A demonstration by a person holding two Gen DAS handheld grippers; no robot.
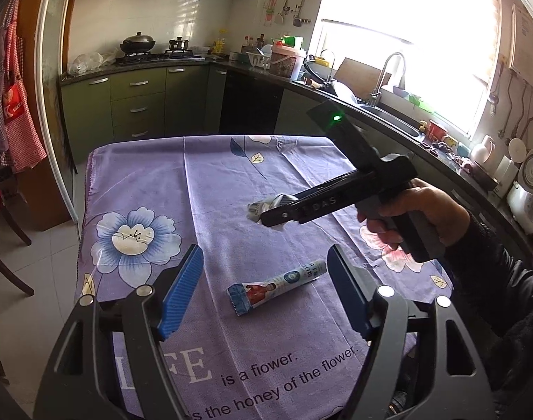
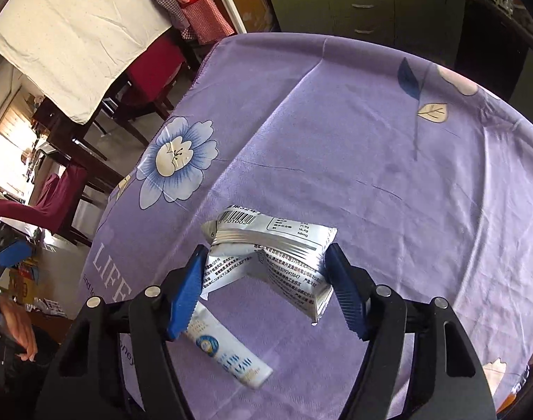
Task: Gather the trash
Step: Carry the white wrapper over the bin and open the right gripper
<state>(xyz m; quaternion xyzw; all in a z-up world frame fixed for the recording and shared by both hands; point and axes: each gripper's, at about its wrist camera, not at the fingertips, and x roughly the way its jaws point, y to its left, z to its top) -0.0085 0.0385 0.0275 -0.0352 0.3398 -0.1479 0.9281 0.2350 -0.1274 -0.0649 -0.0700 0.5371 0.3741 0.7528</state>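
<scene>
Table (image 1: 154, 182) under a purple floral cloth carries 2 pieces of trash. Right gripper (image 2: 266, 290) has its fingers pinching the crumpled silver wrapper (image 2: 266, 255), pads on its 2 sides; it looks lifted off the cloth, though contact is hard to rule out. Left gripper (image 1: 266, 290) has its fingers spread with nothing between them. The small tube-shaped sachet (image 1: 277, 287) lies flat on the table just ahead of them, between the pads' line of sight. Its long axis runs slanted, cut end toward the left finger. The left hand is nearer, so this pickup is likely its job, straight down over the narrow width.
</scene>
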